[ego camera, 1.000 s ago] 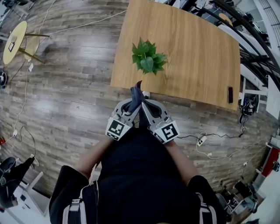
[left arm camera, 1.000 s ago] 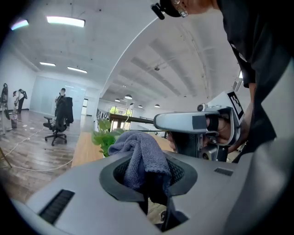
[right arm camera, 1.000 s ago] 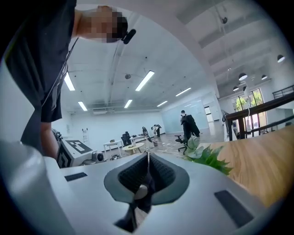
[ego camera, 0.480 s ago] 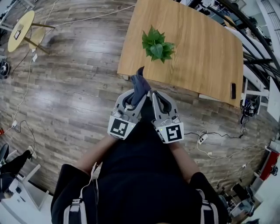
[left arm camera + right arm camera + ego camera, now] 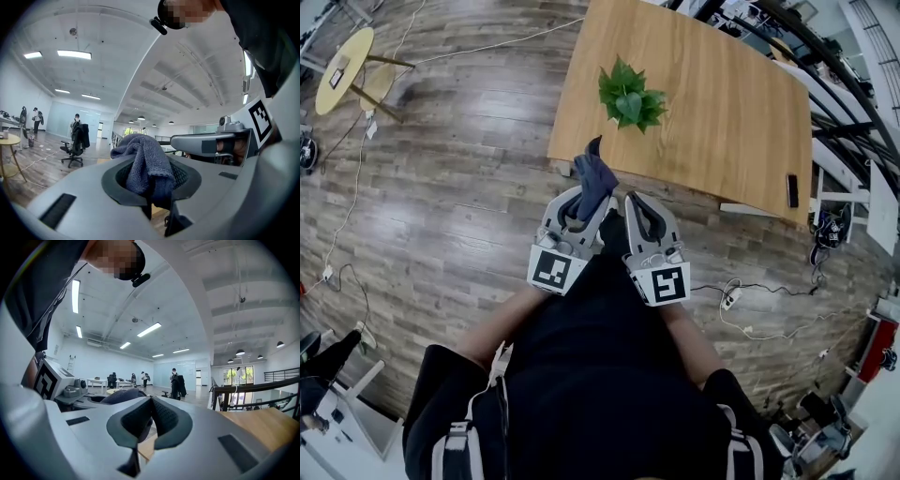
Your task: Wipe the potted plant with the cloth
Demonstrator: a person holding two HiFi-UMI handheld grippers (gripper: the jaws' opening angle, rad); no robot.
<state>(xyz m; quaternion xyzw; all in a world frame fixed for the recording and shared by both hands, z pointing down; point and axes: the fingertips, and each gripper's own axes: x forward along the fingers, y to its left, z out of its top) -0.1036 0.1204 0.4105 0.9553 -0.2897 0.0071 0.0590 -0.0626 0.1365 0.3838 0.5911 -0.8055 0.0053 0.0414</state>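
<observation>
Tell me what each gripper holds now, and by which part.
The left gripper pinches the dark cloth by a bunched fold; the rest sticks out beyond its jaws. The right gripper is shut and empty.

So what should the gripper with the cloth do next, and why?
Probably carry the left gripper forward to the potted plant. Its jaws are shut on the cloth, but the cloth is short of the leaves, around the table's near edge. The right gripper is shut and empty.
</observation>
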